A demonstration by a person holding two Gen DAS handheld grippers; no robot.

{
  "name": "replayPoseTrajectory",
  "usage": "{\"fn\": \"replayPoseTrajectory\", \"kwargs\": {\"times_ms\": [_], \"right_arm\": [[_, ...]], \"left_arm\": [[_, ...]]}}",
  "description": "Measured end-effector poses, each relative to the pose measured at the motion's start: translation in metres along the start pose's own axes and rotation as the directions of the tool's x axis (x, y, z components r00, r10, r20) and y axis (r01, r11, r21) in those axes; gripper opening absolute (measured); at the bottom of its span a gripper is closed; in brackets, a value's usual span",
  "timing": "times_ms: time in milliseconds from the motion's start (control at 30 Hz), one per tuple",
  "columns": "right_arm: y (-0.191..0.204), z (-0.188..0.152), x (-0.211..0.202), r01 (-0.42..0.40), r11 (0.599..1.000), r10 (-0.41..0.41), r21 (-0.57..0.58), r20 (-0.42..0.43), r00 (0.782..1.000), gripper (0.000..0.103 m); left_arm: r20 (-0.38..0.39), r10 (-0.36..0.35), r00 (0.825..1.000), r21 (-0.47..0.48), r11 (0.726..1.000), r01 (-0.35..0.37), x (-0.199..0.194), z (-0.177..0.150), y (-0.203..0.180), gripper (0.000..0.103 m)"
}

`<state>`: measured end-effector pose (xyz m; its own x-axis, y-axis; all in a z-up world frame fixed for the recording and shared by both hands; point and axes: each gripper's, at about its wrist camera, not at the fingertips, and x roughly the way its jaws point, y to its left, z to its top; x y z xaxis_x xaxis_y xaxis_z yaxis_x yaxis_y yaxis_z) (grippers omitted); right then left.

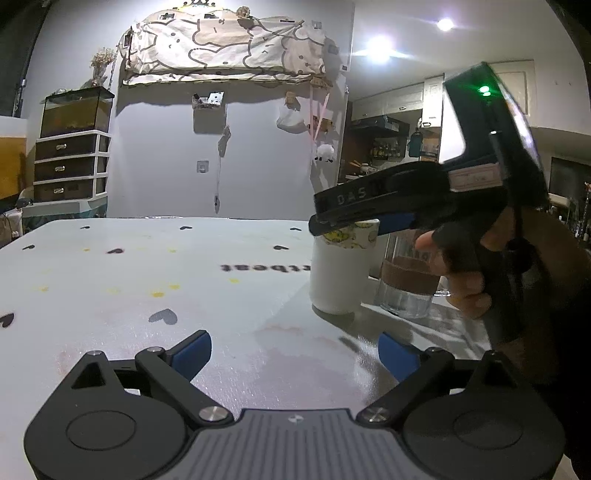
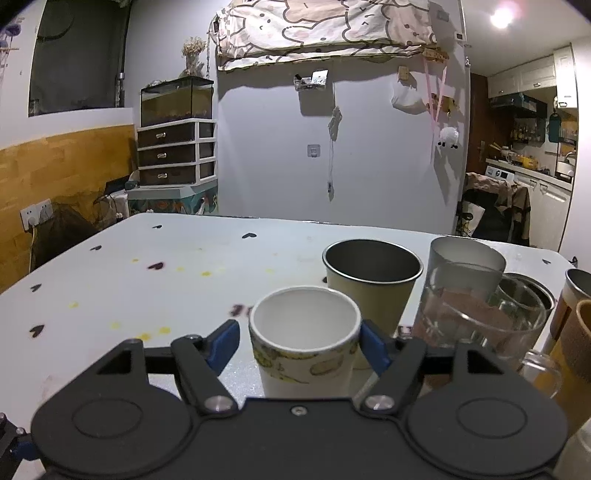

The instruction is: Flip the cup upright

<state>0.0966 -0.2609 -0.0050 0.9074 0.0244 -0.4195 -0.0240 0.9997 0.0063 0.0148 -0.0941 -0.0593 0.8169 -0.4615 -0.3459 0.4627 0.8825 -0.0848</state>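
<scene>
The cup stands upright on the table, mouth up, between the spread fingers of my right gripper; my left gripper waits open, farther away.

White cup upright, seemingly tabled.

Grey wall, drawer unit

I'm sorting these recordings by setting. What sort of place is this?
Most likely a lived-in home, a room opening onto a kitchen. A fish tank sits on plastic drawers, a cartoon-print cloth hangs on the wall, and kitchen counters with cabinets show at the right.
</scene>
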Motion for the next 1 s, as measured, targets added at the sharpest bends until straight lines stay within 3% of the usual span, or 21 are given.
{"fn": "replayPoseTrajectory", "kwargs": {"times_ms": [133,467,767,1000], "right_arm": [[0.000,0.005,-0.020,0.004,1.000,-0.003,-0.010,0.062,0.998,0.080],[-0.022,-0.006,-0.091,0.021,1.000,-0.023,0.012,0.200,0.979,0.083],[-0.049,-0.041,-0.126,0.104,0.993,-0.112,0.051,0.212,0.971,0.086],[-0.065,-0.063,-0.138,0.162,0.983,-0.176,0.085,0.192,0.966,0.096]], "left_arm": [[0.027,0.016,1.000,0.014,1.000,-0.017,-0.004,0.008,0.000,0.099],[0.085,0.046,0.995,0.025,0.999,-0.049,-0.014,0.028,-0.006,0.102],[0.112,0.082,0.990,0.027,0.996,-0.085,-0.022,0.038,-0.011,0.103],[0.114,0.102,0.988,0.031,0.994,-0.106,-0.026,0.041,-0.014,0.103]]}}
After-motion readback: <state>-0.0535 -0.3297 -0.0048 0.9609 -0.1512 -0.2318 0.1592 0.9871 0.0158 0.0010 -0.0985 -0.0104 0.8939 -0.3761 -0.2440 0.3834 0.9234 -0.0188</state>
